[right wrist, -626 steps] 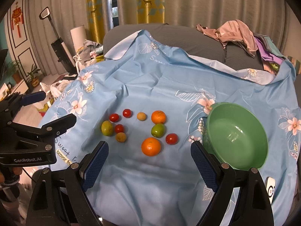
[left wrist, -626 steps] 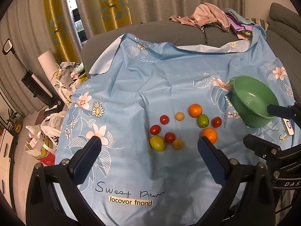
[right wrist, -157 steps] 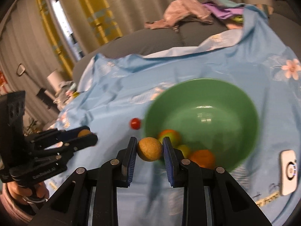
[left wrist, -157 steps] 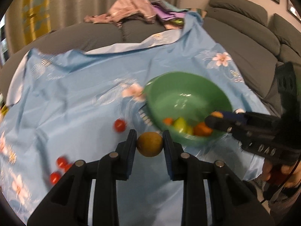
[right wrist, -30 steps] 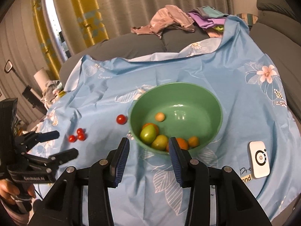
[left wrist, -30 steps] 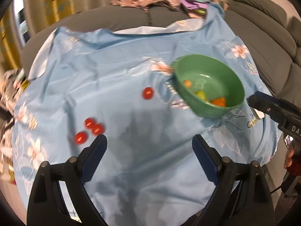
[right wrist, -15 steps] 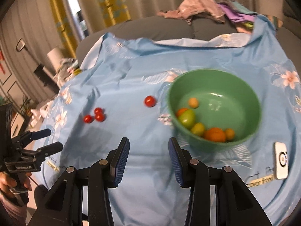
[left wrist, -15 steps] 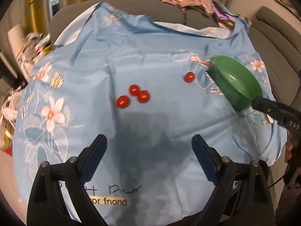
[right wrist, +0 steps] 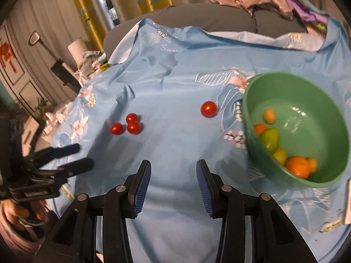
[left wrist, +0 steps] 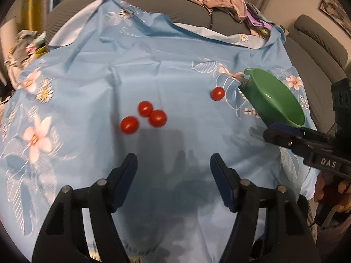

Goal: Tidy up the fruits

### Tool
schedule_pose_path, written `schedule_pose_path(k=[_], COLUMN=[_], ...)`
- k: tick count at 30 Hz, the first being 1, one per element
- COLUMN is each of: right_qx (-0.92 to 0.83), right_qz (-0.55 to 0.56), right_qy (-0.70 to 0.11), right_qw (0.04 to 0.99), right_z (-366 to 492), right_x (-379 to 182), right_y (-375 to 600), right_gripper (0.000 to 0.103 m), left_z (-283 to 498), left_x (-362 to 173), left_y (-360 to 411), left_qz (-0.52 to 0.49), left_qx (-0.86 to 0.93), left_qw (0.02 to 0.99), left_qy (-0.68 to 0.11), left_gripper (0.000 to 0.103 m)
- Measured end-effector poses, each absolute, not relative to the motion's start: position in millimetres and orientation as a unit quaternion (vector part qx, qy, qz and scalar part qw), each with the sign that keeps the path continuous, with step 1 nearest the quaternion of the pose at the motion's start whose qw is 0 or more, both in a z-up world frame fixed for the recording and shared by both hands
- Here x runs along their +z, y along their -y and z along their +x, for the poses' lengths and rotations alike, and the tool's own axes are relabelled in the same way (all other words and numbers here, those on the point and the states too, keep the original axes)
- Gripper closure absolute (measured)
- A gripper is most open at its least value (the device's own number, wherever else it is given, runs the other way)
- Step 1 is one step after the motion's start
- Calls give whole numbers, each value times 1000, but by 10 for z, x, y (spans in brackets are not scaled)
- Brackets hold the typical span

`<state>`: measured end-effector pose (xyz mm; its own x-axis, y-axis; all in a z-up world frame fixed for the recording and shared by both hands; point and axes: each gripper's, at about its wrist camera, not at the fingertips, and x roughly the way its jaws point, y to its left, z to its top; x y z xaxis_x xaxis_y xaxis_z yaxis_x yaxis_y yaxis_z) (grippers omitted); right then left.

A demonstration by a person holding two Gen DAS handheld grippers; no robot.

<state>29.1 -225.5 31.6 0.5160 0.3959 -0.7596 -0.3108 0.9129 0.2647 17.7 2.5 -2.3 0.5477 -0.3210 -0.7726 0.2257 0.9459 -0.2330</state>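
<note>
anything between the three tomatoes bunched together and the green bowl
One lone red tomato lies on the blue cloth between the cluster of three tomatoes and the green bowl, nearer the bowl. The right wrist view shows it best.

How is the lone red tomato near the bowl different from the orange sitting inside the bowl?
The lone tomato is red, smooth and shiny; the orange is orange with a duller skin. The tomato looks smaller than the orange. The tomato lies alone on the blue cloth, just outside the green bowl, while the orange rests inside it, packed against other fruit. Both are round, and neither is in a hand-held gripper.
</note>
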Motion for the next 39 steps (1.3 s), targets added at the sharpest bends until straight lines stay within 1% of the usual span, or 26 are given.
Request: schedule_pose_path(k=[2,5,11,13,15,19,21,23,35,39], right_qx=[204,207,207,207,207,208,207,206,193,188], right_qz=[52,50,51,51,51,51,50,47,38,30], right_qy=[-450,-451,-459,-461,-461,-463,-465,-466,-473,-477], right_qw=[868,867,862,861,861,860,859,859,859,858], right_z=[333,367,477,523,570,627,662,699,824,880], right_x=[284,246,148,125,105,75,58,43,20,1], right_y=[2251,2239,2262,2261,2261,2253,2249,2241,2184,2156], right_gripper=[60,60,60,60,60,60,60,60,60,60], left_z=[324,555,878,940,1005,1073,1091,1117,1184,1183], left_x=[-78,-175,-281,-319,-351,-400,-438,-489,-481,-469], left_y=[18,47,97,125,141,167,168,152,194,142], left_qz=[-49,-52,-37,-28,-24,-13,-9,-13,-11,-30], left_qx=[-160,-165,-158,-154,-157,-154,-151,-151,-161,-165], left_qw=[876,868,862,859,856,855,853,851,854,853], left_qy=[-452,-466,-480,-487,-491,-496,-499,-502,-494,-495], left_gripper=[36,42,43,45,56,63,72,76,75,75])
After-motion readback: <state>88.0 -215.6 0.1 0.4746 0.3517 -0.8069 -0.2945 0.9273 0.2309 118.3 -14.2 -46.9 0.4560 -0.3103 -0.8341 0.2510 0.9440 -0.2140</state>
